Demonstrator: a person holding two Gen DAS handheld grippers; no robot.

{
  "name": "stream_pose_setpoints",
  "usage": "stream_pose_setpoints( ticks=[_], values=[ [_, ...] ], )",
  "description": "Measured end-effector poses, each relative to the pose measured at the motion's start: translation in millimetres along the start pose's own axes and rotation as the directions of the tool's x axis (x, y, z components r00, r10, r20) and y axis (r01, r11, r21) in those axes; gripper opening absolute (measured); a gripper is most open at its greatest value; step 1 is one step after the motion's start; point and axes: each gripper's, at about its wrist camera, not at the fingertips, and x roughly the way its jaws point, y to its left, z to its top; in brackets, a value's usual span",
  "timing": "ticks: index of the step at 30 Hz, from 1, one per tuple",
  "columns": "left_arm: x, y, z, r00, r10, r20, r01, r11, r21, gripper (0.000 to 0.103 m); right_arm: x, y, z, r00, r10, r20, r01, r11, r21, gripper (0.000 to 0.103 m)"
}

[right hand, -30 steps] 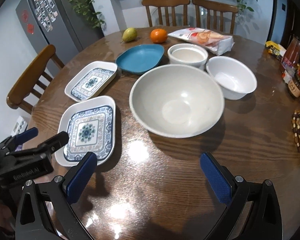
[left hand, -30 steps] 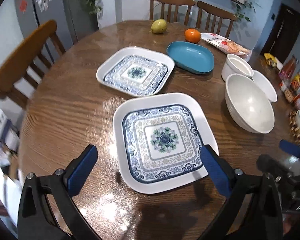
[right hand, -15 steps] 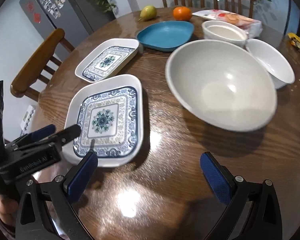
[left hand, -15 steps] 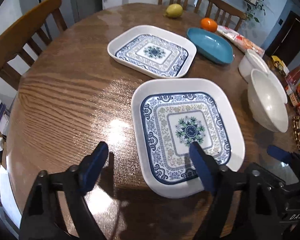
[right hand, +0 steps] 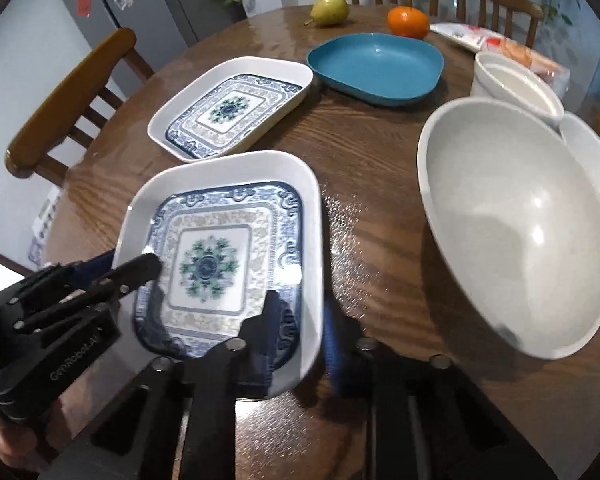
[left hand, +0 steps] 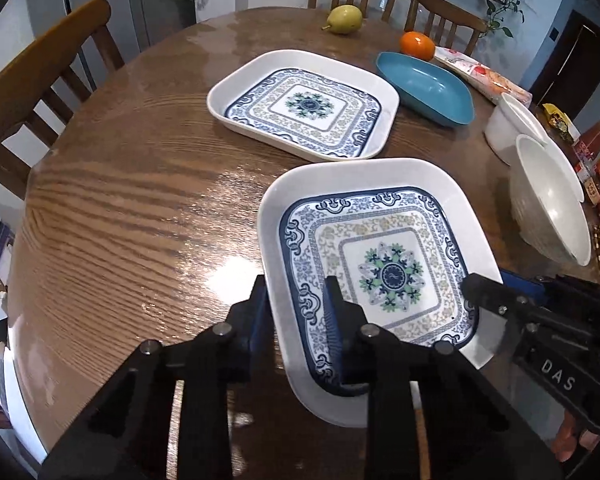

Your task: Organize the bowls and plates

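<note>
Left wrist view | both jaws just closed | left hand-held gripper, right hand-held gripper clamp near plate rims

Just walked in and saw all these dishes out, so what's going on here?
A person is tidying dishes on the round wooden table with two handheld grippers. Both have just closed on the near patterned plate: the left gripper on its left rim, the right gripper on its right rim. The plate looks not yet carried off. A matching plate, a blue dish and white bowls sit nearby.
</note>
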Motion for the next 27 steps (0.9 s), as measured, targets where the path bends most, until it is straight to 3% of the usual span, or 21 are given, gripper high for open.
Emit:
stream_pose_setpoints(
  ticks=[2, 12, 22, 24, 25, 26, 27],
  values=[
    [-1, 4, 1, 1.0, -0.004, -0.005, 0.003, 1.0, -0.015, 0.02, 0, 0, 0, 1.0, 0.002, -0.006, -0.002, 1.0, 0.008, 0.011],
    [-32, 52, 0, 0.995, 0.081, 0.05, -0.077, 0.994, -0.076, 0.02, -6, 49, -8, 0.989, 0.141, -0.036, -0.143, 0.988, -0.063, 0.01],
    [-21, 87, -7, 0.987, 0.162, 0.011, -0.16, 0.981, -0.107, 0.021, 18, 90, -3, 0.983, 0.168, -0.074, -0.176, 0.977, -0.12, 0.012],
    [-22, 89, -7, 0.987, 0.158, 0.009, -0.156, 0.981, -0.115, 0.026, 21, 95, -4, 0.982, 0.168, -0.082, -0.178, 0.975, -0.136, 0.014],
    [-24, 91, -7, 0.987, 0.158, 0.012, -0.156, 0.98, -0.121, 0.04, 19, 95, -4, 0.982, 0.17, -0.079, -0.18, 0.974, -0.138, 0.014],
    [-28, 93, -7, 0.986, 0.167, 0.019, -0.163, 0.978, -0.131, 0.063, 16, 95, -4, 0.982, 0.175, -0.07, -0.183, 0.973, -0.142, 0.014],
    [-32, 94, -7, 0.985, 0.171, 0.029, -0.165, 0.976, -0.139, 0.071, 13, 94, -4, 0.982, 0.177, -0.059, -0.184, 0.972, -0.144, 0.015]
  ],
)
